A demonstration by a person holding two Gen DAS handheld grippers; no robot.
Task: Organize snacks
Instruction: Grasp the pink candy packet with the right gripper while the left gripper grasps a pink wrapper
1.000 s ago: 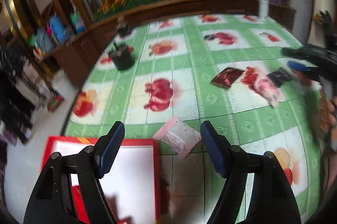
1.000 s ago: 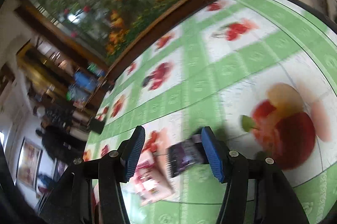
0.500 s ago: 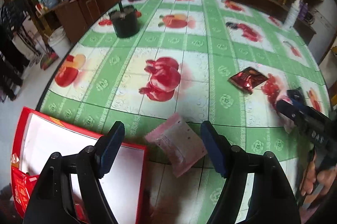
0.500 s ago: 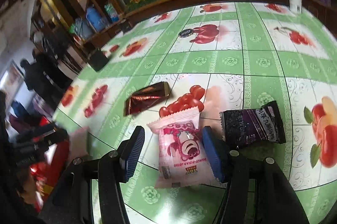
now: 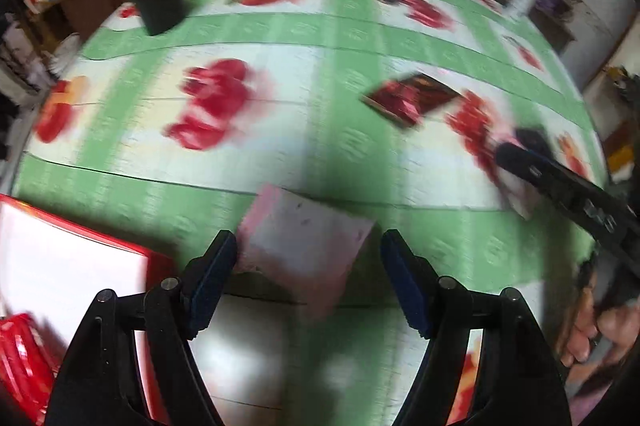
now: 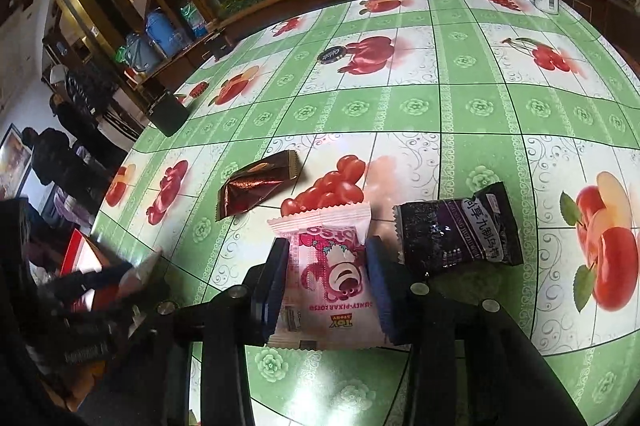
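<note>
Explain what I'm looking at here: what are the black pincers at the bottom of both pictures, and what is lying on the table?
No robot: a person holds a claw in each hand, with a camera on each looking along its fingers. The left claw stands open around a pale pink packet, beside a red tray. The right claw is closing on a pink bear-print snack packet between its fingers. A dark purple packet and a brown foil packet lie on the green fruit-print tablecloth.

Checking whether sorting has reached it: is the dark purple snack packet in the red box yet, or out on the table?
Out. The dark purple packet lies flat on the green tablecloth, right of the right gripper; the red box sits far left.
</note>
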